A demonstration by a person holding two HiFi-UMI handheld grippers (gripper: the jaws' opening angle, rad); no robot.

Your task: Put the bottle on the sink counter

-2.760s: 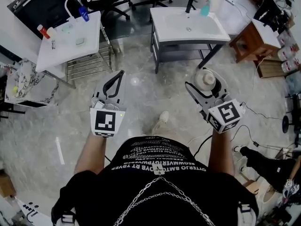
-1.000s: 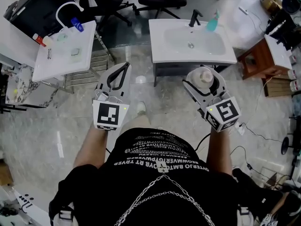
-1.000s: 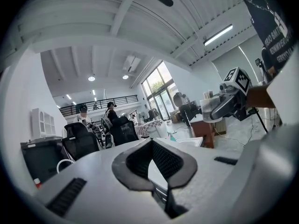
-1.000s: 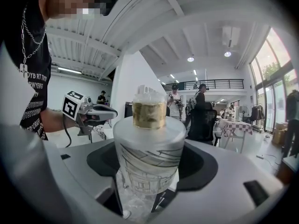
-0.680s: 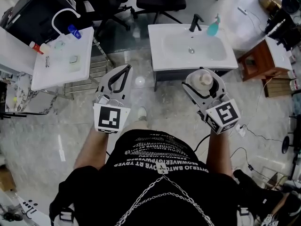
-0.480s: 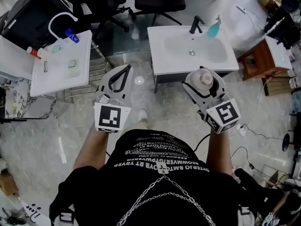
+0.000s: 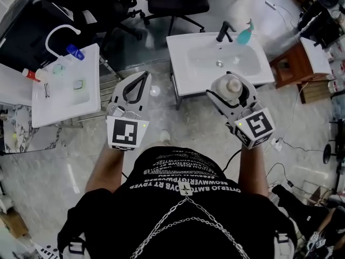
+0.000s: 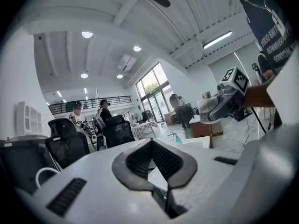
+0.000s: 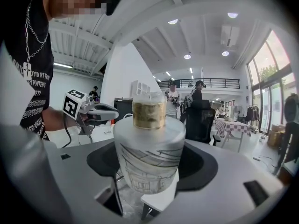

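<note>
- The marble floor (image 7: 48,161) filled most of the head view. Less of it showed between the person and the furniture than a few seconds earlier, so the person had been walking forward.
- The sink counter (image 7: 180,72) had drawn in from the far top of the view. Its front edge now lay right at the tips of the right gripper (image 7: 232,90). I judge the carry was nearly over, with the set-down not yet begun.
- A second white washstand (image 7: 64,99) stood off to the left, well apart from both tools. It looked irrelevant to the placement.
- The left gripper (image 7: 143,75) was held out level. Its jaws met at the tips with nothing between them, and it had no part in the work so far.
- The right gripper's jaws were spread wide and pressed on either side of the bottle (image 9: 148,148).
- That bottle, frosted white with a gold band at the neck, stood upright in the grip. It was in the air at the counter's near edge and not resting on anything.
- A teal spray bottle (image 7: 245,34) and a black tap (image 7: 223,31) stood at the counter's back edge, so the near corners seemed free for the bottle.
</note>
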